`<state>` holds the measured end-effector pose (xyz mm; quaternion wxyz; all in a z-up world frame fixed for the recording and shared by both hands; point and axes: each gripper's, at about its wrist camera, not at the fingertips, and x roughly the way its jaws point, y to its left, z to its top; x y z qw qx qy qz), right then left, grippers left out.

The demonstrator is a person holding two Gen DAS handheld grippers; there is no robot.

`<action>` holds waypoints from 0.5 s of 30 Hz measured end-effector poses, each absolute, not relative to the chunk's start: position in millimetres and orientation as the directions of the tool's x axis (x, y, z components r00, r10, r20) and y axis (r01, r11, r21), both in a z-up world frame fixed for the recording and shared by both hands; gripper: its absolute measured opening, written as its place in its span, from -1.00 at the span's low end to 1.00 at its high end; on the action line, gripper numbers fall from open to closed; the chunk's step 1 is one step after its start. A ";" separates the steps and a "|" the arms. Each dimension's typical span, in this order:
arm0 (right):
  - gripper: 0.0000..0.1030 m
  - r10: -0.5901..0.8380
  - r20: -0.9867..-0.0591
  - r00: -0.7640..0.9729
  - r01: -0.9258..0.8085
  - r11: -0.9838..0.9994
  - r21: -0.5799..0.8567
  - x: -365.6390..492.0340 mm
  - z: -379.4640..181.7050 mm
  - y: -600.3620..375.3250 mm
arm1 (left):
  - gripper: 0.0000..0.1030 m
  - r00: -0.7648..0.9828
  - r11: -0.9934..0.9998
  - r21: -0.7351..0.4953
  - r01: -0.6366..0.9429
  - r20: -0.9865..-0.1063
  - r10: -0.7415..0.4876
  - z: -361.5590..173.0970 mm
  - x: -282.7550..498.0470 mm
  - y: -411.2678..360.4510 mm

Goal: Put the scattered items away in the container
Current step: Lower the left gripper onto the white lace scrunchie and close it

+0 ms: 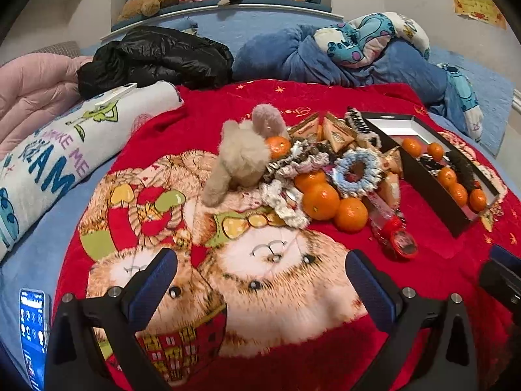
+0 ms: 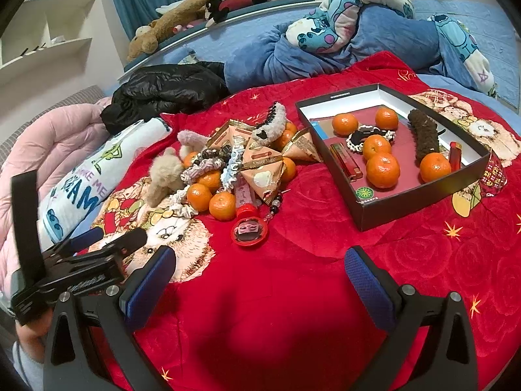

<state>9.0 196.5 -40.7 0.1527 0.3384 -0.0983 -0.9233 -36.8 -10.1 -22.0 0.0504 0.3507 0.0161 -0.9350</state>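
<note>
A pile of scattered items lies on the red blanket: mandarins (image 1: 320, 200) (image 2: 222, 206), scrunchies (image 1: 356, 169) (image 2: 202, 165), triangular snack packets (image 2: 263, 176), a beige plush toy (image 1: 242, 159) (image 2: 166, 176), a hair claw (image 2: 272, 125) and a red-capped tube (image 1: 399, 241) (image 2: 250, 228). The black box (image 2: 420, 200) (image 1: 433, 192) to the right holds several mandarins, a brown hair clip (image 2: 425, 138), a scrunchie and red lighters. My left gripper (image 1: 260, 277) hovers open in front of the pile. My right gripper (image 2: 260, 275) is open over bare blanket, nothing between its fingers. The left gripper (image 2: 107, 239) also shows at the right view's left edge.
A rolled printed blanket (image 1: 58, 159), pink quilt (image 1: 29, 91) and black jacket (image 1: 156, 58) lie left and behind. Blue bedding (image 2: 358, 39) is bunched behind the box. A lit phone (image 1: 31, 332) lies at the near left. A person's hand (image 2: 29, 332) holds the left gripper.
</note>
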 end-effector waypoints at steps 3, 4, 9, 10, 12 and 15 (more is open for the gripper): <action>1.00 -0.342 -0.590 -0.731 0.208 -0.936 0.285 9.3 -39.2 201.5 | 1.00 -0.762 -0.994 0.052 0.099 -0.638 -0.109 -24.8 -49.7 -8.4; 1.00 -0.341 -0.588 -0.733 0.205 -0.936 0.287 9.4 -38.9 203.3 | 1.00 -0.767 -0.992 0.073 0.099 -0.630 -0.123 -25.8 -54.4 -7.7; 1.00 -0.336 -0.586 -0.738 0.189 -0.936 0.298 8.9 -38.7 213.8 | 1.00 -0.738 -0.990 0.085 0.114 -0.660 -0.141 -34.8 -82.2 -10.3; 1.00 -0.335 -0.585 -0.738 0.186 -0.935 0.301 8.6 -38.6 215.7 | 1.00 -0.729 -0.990 0.073 0.118 -0.670 -0.137 -37.5 -87.7 -11.5; 1.00 -0.334 -0.584 -0.740 0.179 -0.934 0.308 7.7 -38.5 220.1 | 1.00 -0.716 -0.992 0.062 0.113 -0.687 -0.125 -42.6 -94.8 -12.6; 1.00 -0.332 -0.582 -0.743 0.170 -0.934 0.316 6.9 -38.4 223.3 | 1.00 -0.694 -0.992 0.063 0.108 -0.710 -0.121 -49.8 -105.9 -14.5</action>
